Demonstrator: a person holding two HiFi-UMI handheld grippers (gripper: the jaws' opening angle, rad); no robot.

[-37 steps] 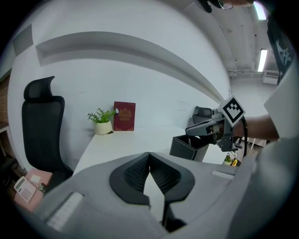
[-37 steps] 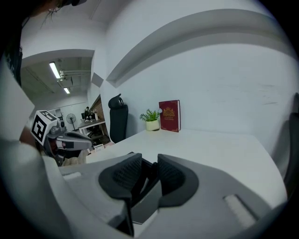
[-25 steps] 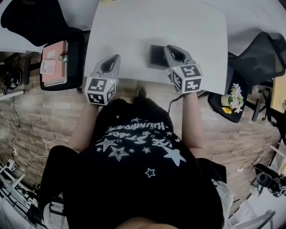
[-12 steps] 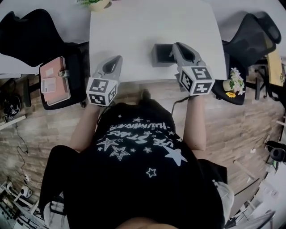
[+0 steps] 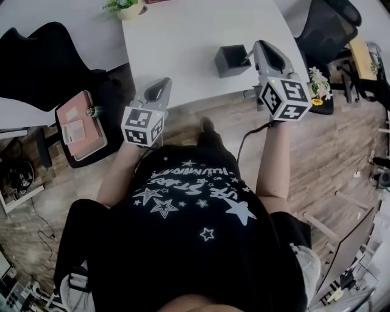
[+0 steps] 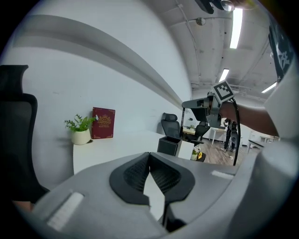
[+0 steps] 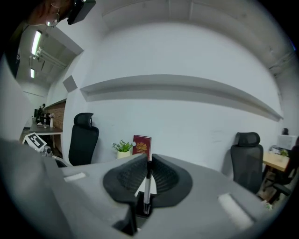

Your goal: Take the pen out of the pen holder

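Note:
The black square pen holder (image 5: 231, 60) stands near the front right of the white table (image 5: 195, 30); the left gripper view shows the pen holder (image 6: 168, 145) too. My right gripper (image 5: 260, 47) hangs just right of the holder and above it, shut on a slim white and black pen (image 7: 147, 186). The pen stands upright between the pads of the right gripper (image 7: 148, 159), clear of the holder. My left gripper (image 5: 162, 82) hovers at the table's front edge, jaw tips together and nothing in them; in its own view the left gripper (image 6: 149, 155) points toward the holder.
A potted plant (image 5: 128, 7) and a red book (image 6: 103, 123) sit at the table's far side. Black office chairs stand left (image 5: 42, 55) and right (image 5: 323, 27) of the table. A pink item (image 5: 79, 122) lies on a chair seat at left, flowers (image 5: 317, 85) at right.
My right gripper has risen from the pen holder with the pen in its jaws and tilted toward level. The left gripper has shifted a little along the table edge. The head view has swung.

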